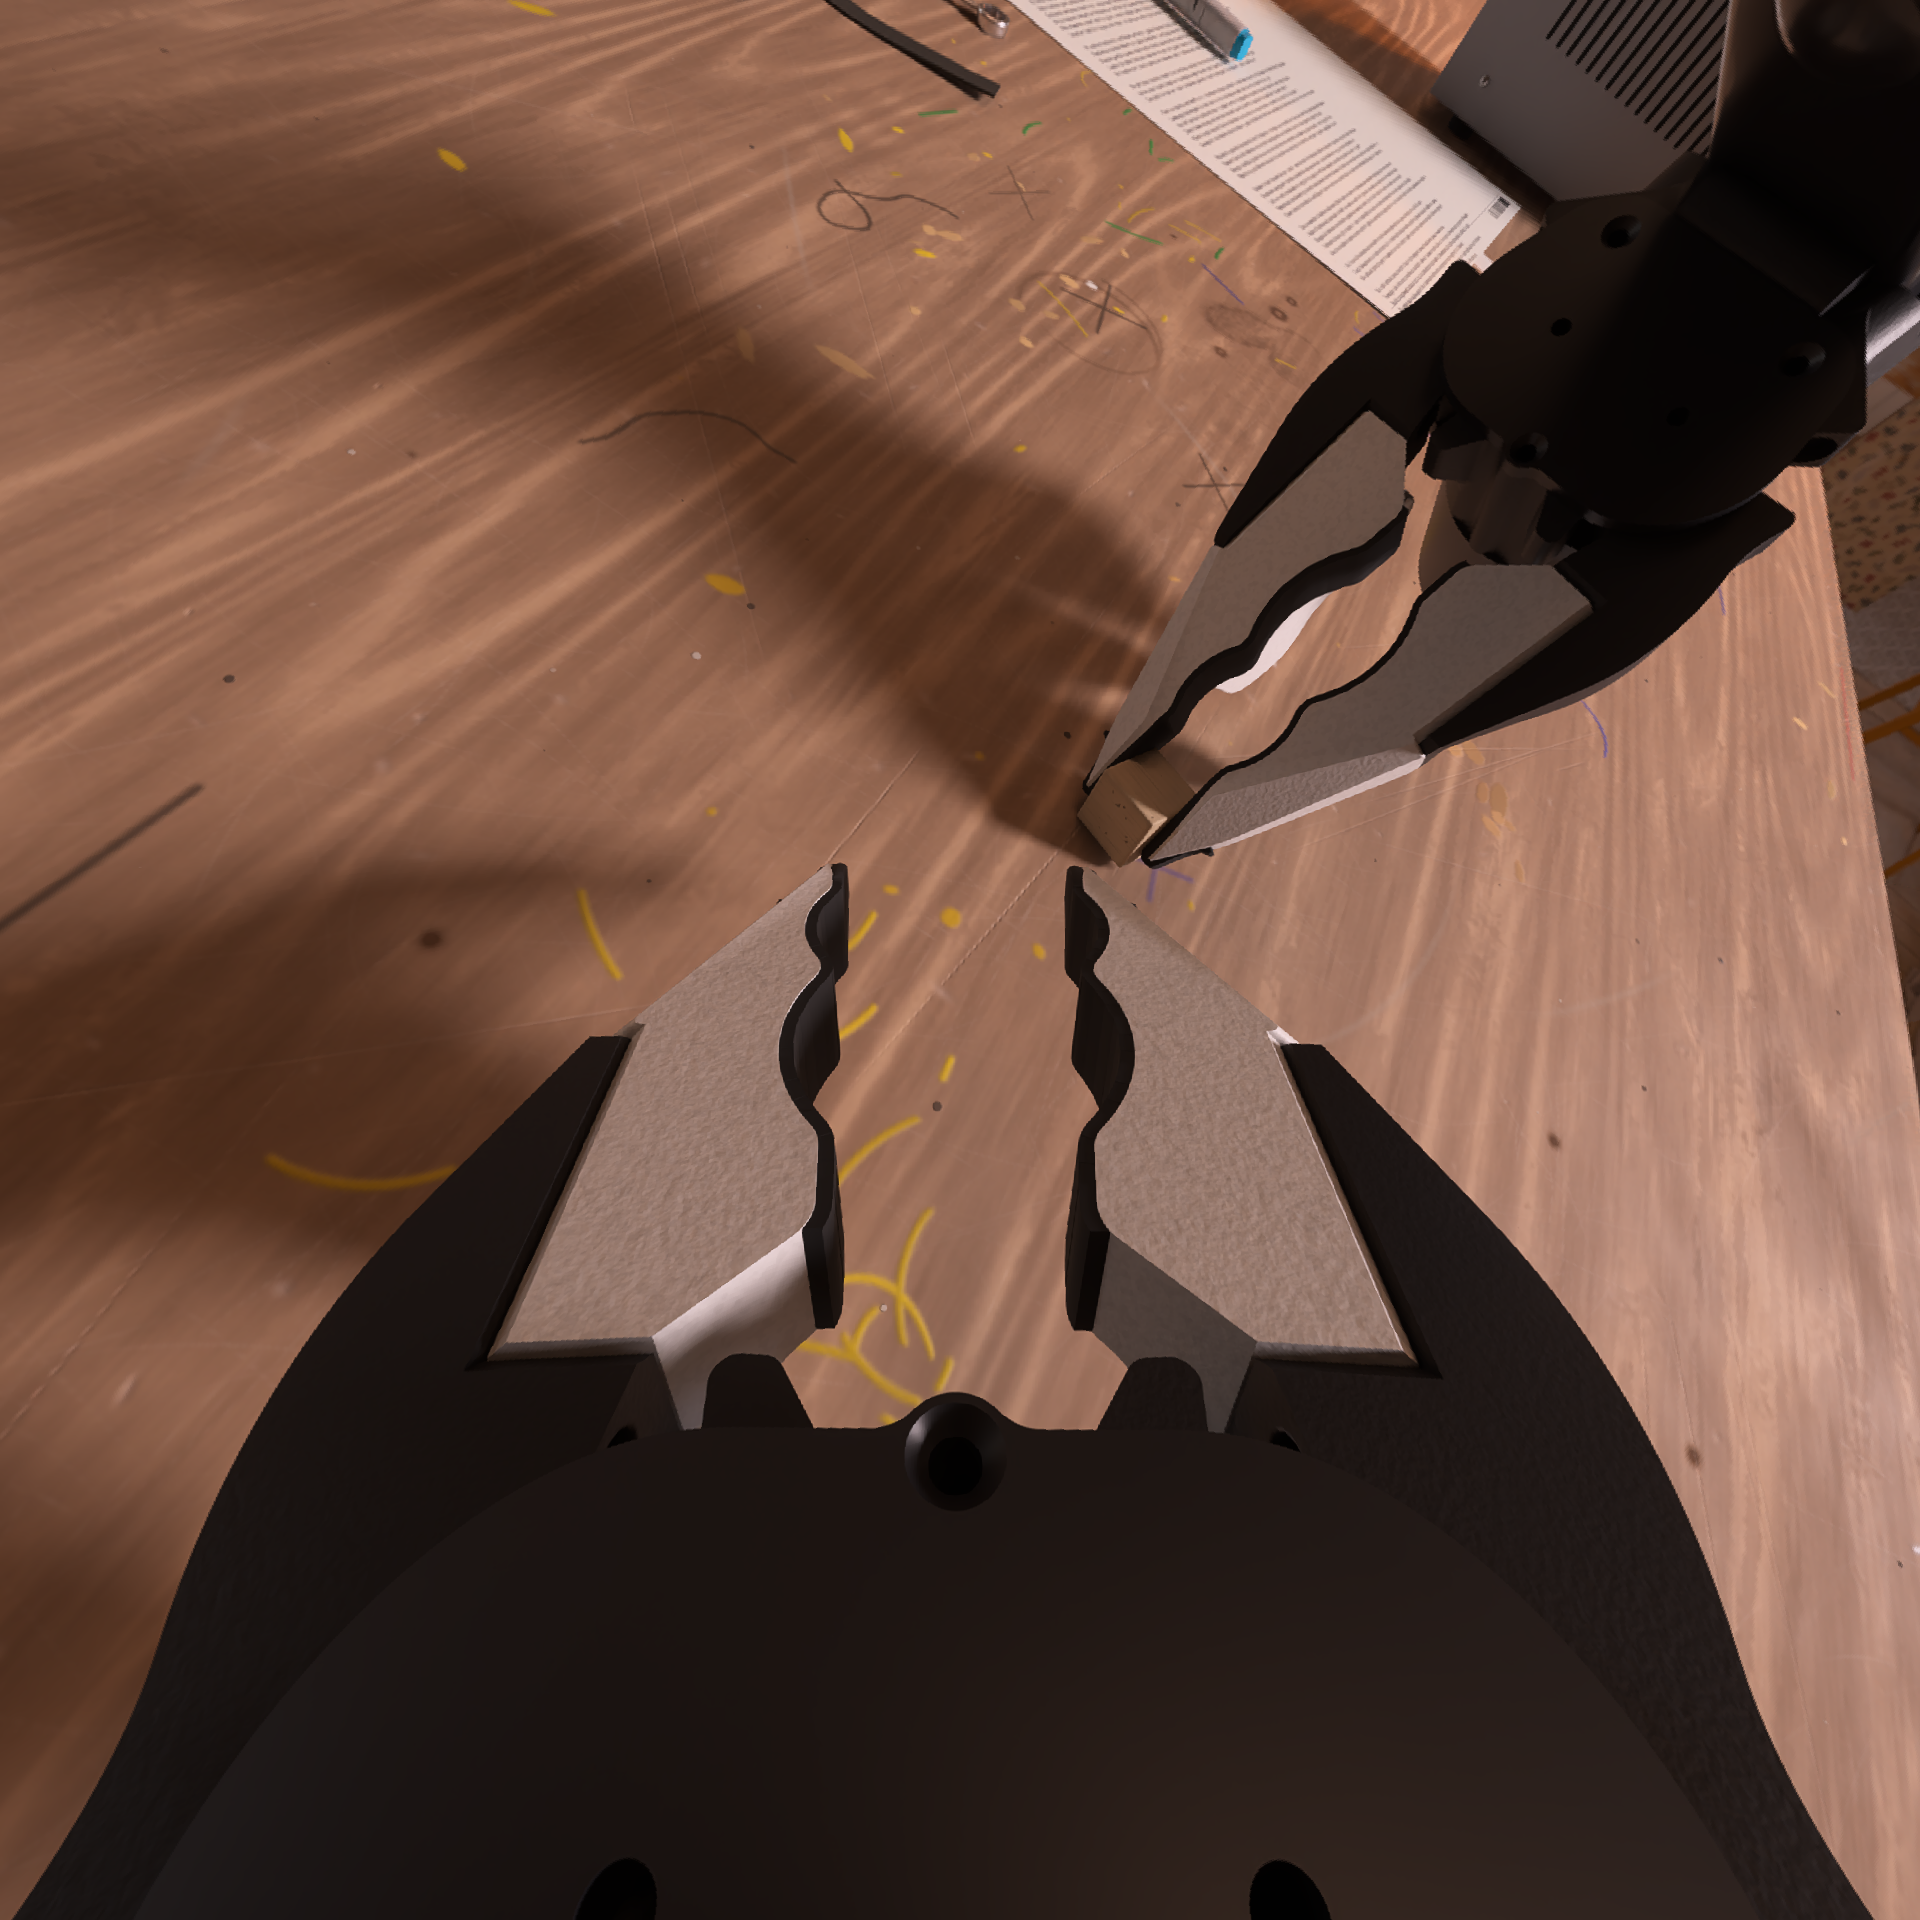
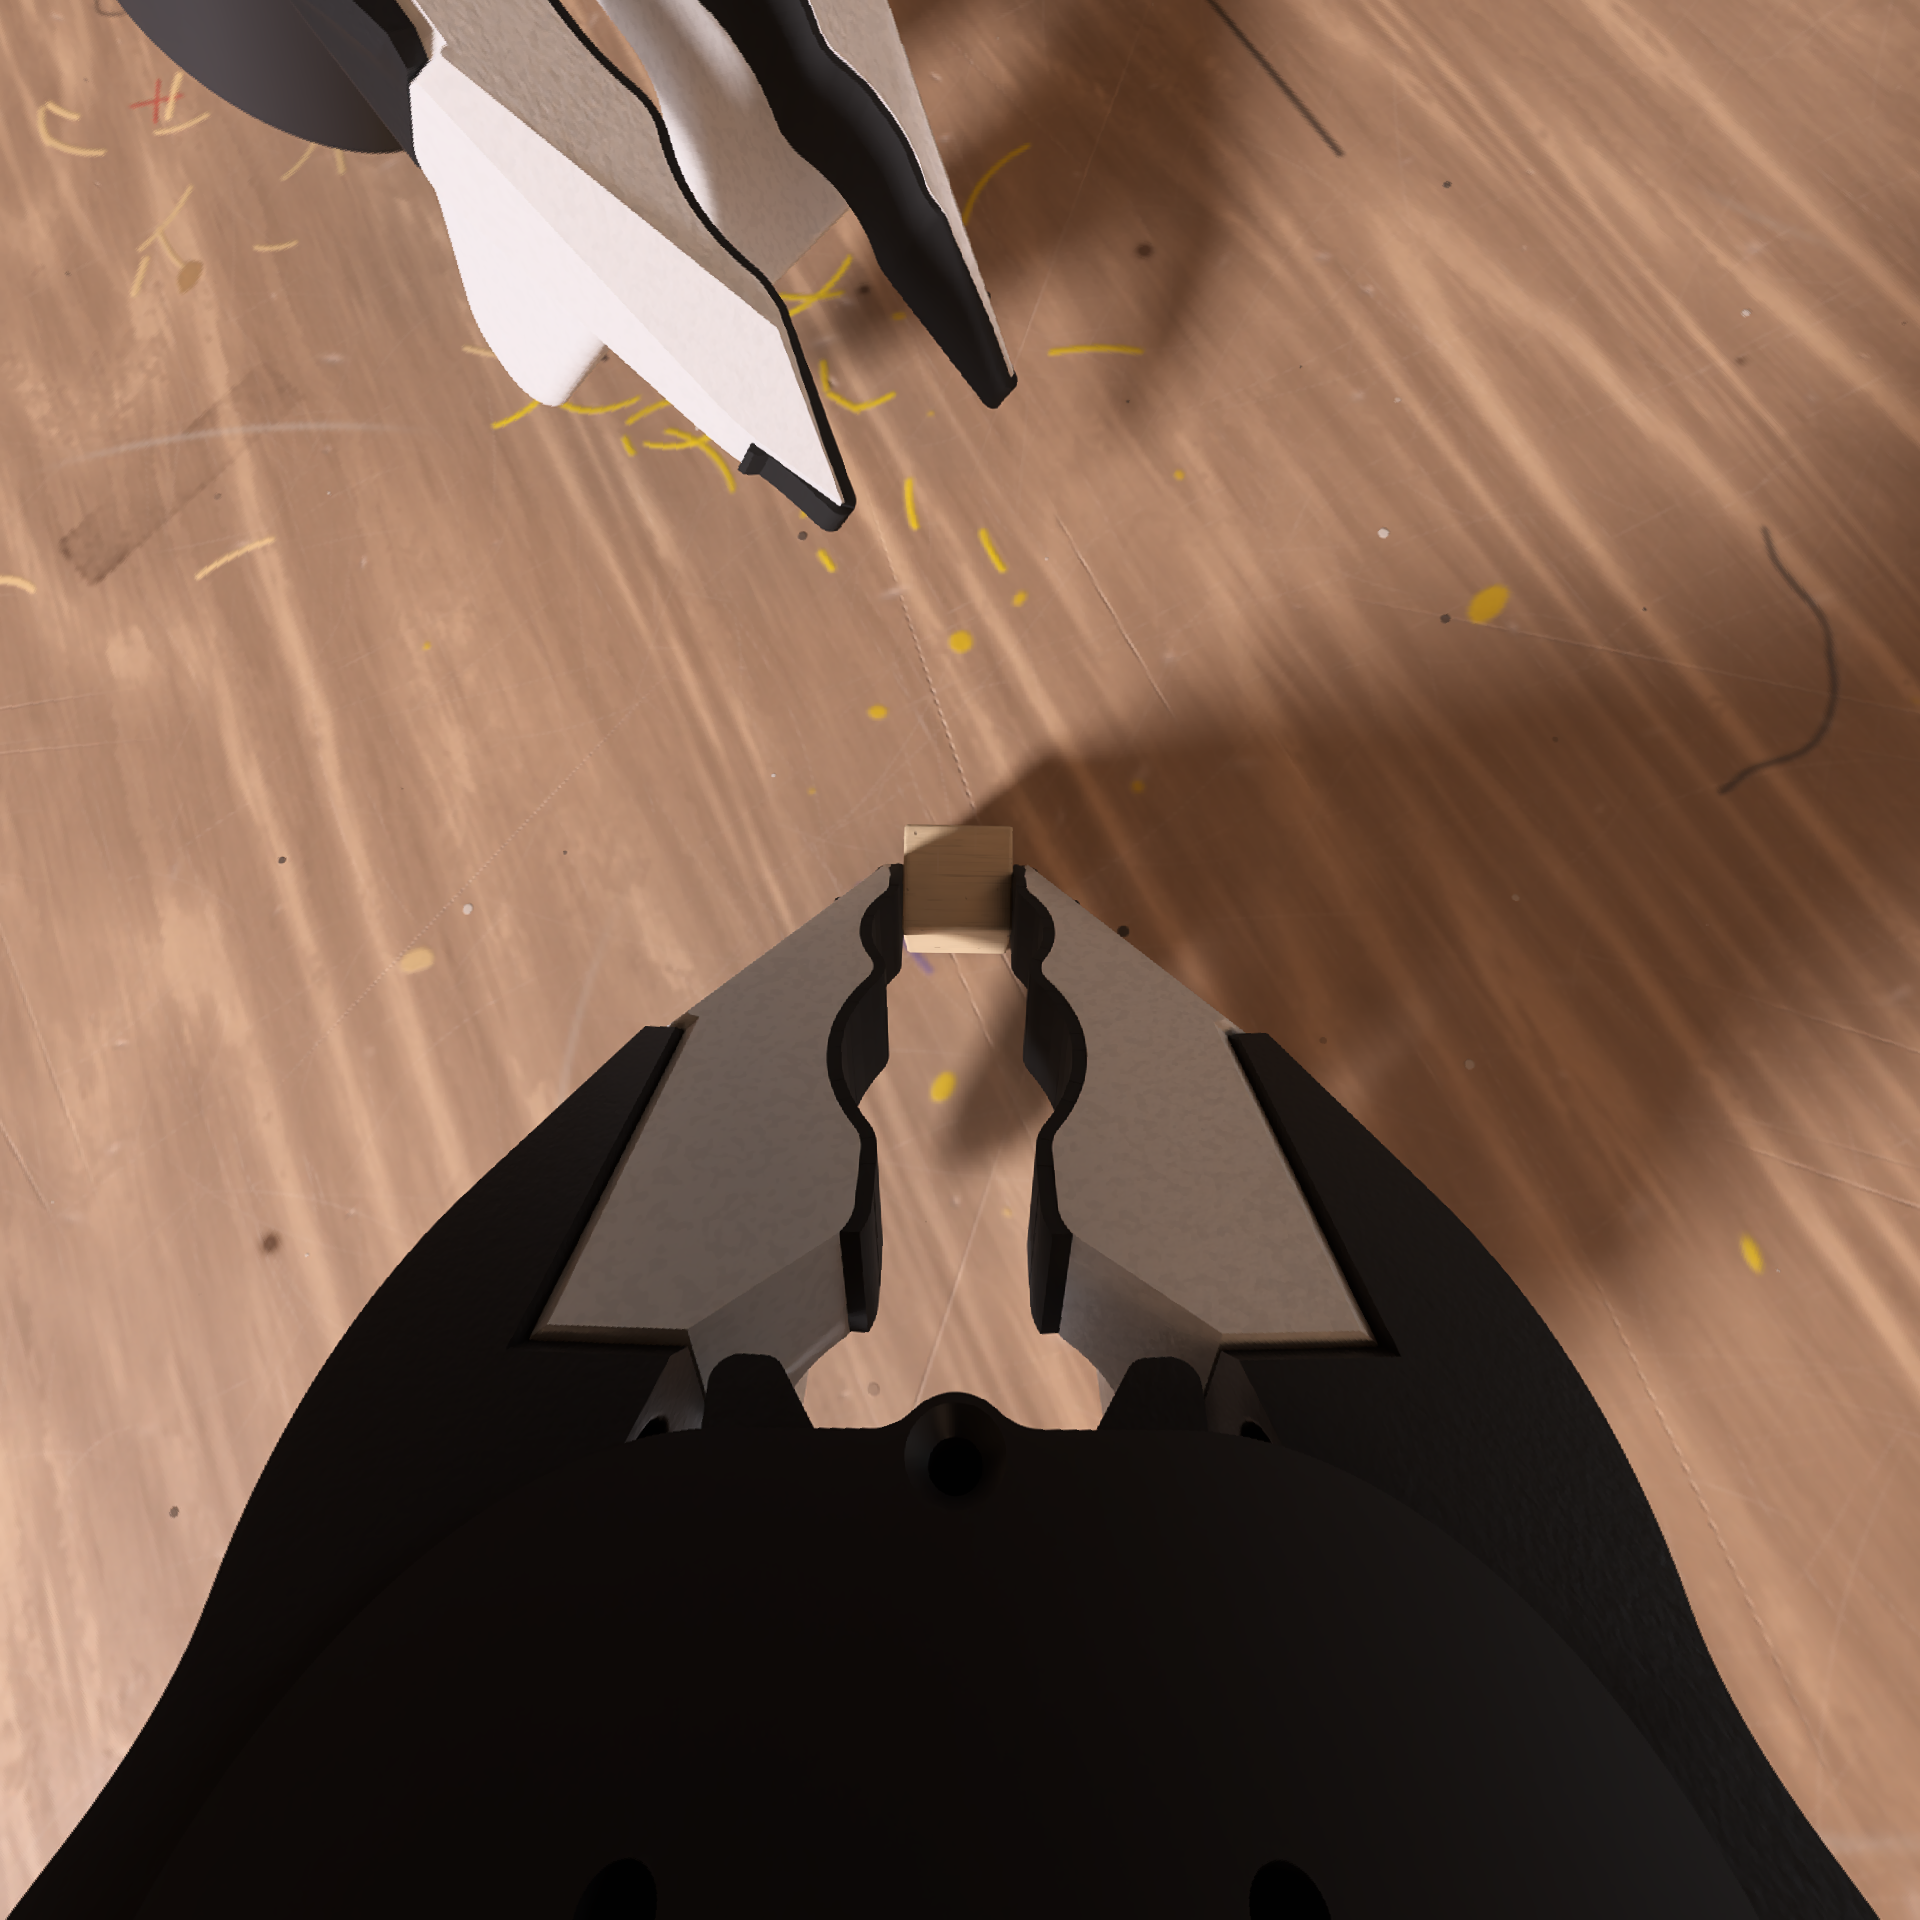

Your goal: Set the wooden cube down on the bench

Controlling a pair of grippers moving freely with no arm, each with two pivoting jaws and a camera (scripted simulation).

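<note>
A small pale wooden cube [image 2: 957, 888] sits pinched between the tips of my right gripper [image 2: 957, 896], which is shut on it. In the left wrist view the same cube [image 1: 1124, 816] shows at the right gripper's [image 1: 1124, 821] tips, low against the brown wooden bench [image 1: 520, 623]; I cannot tell whether it touches the surface. My left gripper [image 1: 956, 883] is open and empty, its tips a short way in front of the cube. It also shows in the right wrist view [image 2: 920, 447], at the top, above the bench [image 2: 312, 831].
A printed paper sheet [image 1: 1320, 156] with a blue-capped pen [image 1: 1216, 26] lies at the far edge, beside a grey vented box [image 1: 1590, 94]. A black strip [image 1: 914, 47] lies far off. The bench edge [image 1: 1870, 831] runs along the right. Yellow paint flecks and pencil marks dot the wood.
</note>
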